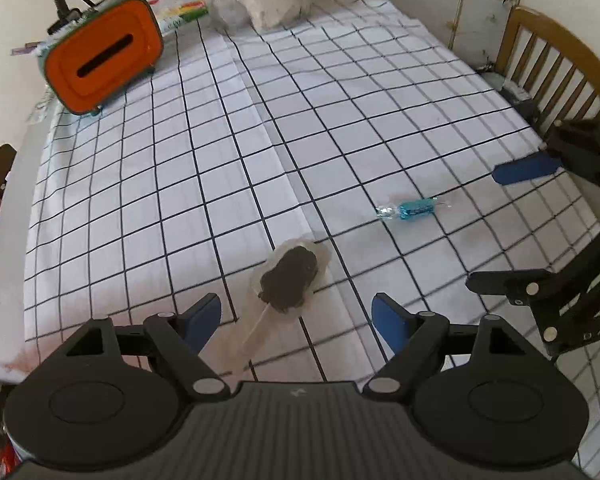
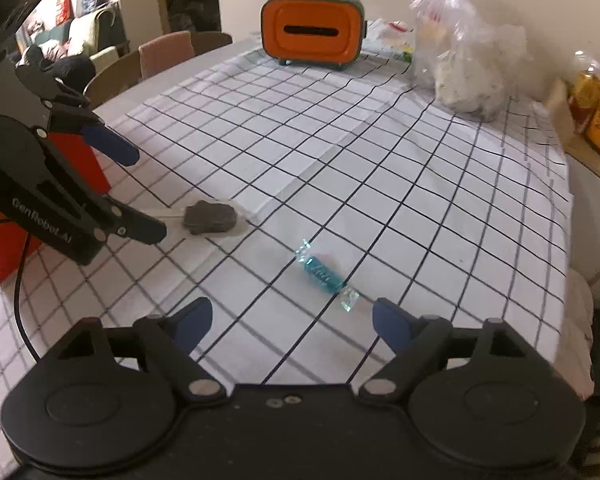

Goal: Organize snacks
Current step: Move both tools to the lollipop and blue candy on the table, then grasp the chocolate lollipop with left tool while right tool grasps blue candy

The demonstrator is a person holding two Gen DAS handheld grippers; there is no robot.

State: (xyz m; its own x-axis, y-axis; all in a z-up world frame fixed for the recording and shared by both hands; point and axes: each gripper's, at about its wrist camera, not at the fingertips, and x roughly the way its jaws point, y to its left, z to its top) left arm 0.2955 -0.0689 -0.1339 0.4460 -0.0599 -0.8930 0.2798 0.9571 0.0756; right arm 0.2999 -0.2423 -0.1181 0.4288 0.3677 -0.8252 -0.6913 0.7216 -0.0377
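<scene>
Flanking wrapped chocolate pop (image 1: 287, 280), left gripper (image 1: 296, 320) spread, right gripper (image 2: 292, 320) spread near blue candy (image 2: 325, 274), orange box (image 2: 312, 32) far.

Both cams sit low over the checked cloth (image 1: 340, 120), angled down and across it. Each catches the candy (image 2: 324, 274), popsicle (image 1: 288, 280) and orange box (image 2: 312, 32).

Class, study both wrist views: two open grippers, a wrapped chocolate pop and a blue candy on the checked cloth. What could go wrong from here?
1. The chocolate pop lies flat in thin clear wrap; the left gripper, jaws open, might pinch only the wrapper or crush it.
2. The blue candy sits nearer the right gripper's right finger, so closing could nudge it aside.
3. The tablecloth has creases that might snag.
</scene>
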